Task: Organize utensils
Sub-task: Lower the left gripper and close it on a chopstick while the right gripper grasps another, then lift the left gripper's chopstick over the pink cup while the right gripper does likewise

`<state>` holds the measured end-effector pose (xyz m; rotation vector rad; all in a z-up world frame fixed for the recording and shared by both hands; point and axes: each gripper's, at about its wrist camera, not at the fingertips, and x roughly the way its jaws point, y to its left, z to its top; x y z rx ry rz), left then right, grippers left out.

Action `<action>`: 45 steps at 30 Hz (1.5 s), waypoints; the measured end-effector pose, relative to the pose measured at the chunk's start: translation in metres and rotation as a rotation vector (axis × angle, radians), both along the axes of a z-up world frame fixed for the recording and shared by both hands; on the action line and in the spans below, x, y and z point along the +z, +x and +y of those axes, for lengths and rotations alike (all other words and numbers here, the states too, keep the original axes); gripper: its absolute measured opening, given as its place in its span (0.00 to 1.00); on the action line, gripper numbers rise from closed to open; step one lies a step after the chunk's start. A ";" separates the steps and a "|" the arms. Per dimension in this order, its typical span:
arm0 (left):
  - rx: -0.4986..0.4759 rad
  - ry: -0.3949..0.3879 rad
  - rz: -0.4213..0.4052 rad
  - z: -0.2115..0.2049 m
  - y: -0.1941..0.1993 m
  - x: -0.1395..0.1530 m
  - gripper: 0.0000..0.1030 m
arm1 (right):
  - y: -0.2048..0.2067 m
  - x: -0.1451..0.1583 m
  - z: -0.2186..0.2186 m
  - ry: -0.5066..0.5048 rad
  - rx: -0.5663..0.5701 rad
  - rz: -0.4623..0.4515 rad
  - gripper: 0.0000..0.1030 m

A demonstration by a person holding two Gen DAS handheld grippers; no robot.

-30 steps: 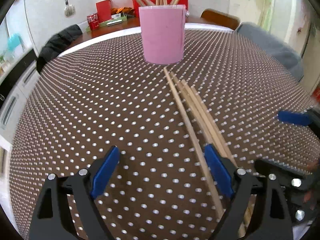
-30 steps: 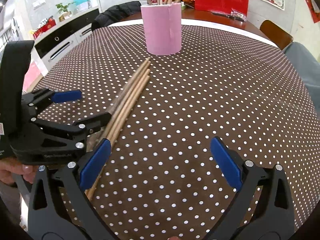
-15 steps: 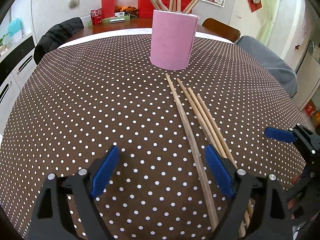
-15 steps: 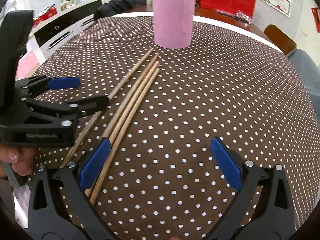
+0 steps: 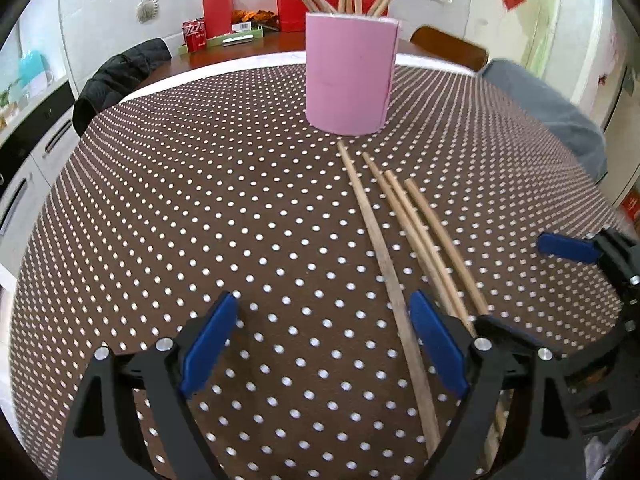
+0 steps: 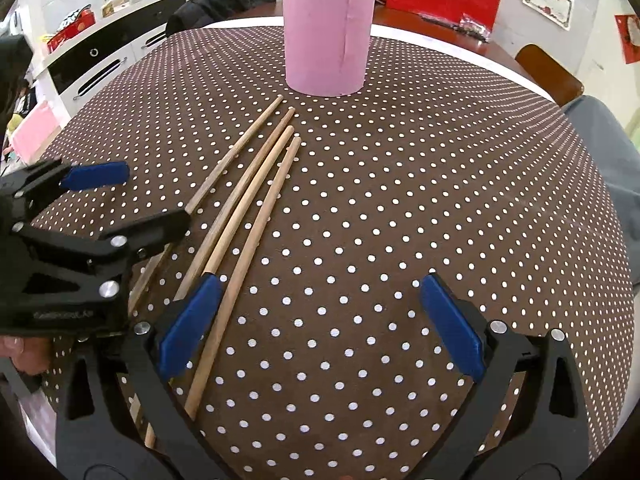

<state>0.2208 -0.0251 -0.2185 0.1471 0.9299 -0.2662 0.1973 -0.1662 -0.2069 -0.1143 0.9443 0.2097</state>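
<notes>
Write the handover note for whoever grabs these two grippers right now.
Left gripper: open, empty, low over the dotted tablecloth.
Right gripper: open, empty.
Four wooden chopsticks lie side by side on the cloth, tips pointing toward the pink holder; the leftmost one sits between the left fingers, not gripped.
Done: several chopsticks already stand in the holder.
Left: pick up the four and drop them in.

Over the last second the right gripper (image 6: 320, 320) drew closer to the four loose chopsticks (image 6: 256, 184), so its left pad went from their near ends to overlapping the third stick. The left gripper (image 5: 320, 344) turned slightly, and the pink holder (image 5: 350, 76) loomed larger in its view.
</notes>
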 end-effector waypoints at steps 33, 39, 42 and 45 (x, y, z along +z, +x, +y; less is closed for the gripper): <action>-0.027 -0.188 -0.127 0.019 0.001 0.048 0.06 | 0.011 0.045 -0.041 0.347 0.069 -0.152 0.05; -0.013 -0.272 -0.282 0.022 -0.009 0.092 0.06 | 0.012 0.075 -0.055 0.432 0.058 -0.249 0.05; -0.007 -0.306 -0.346 0.023 -0.008 0.110 0.06 | 0.018 0.089 -0.062 0.452 0.056 -0.294 0.05; -0.013 -0.349 -0.424 0.025 -0.004 0.130 0.05 | 0.023 0.107 -0.065 0.473 0.058 -0.345 0.05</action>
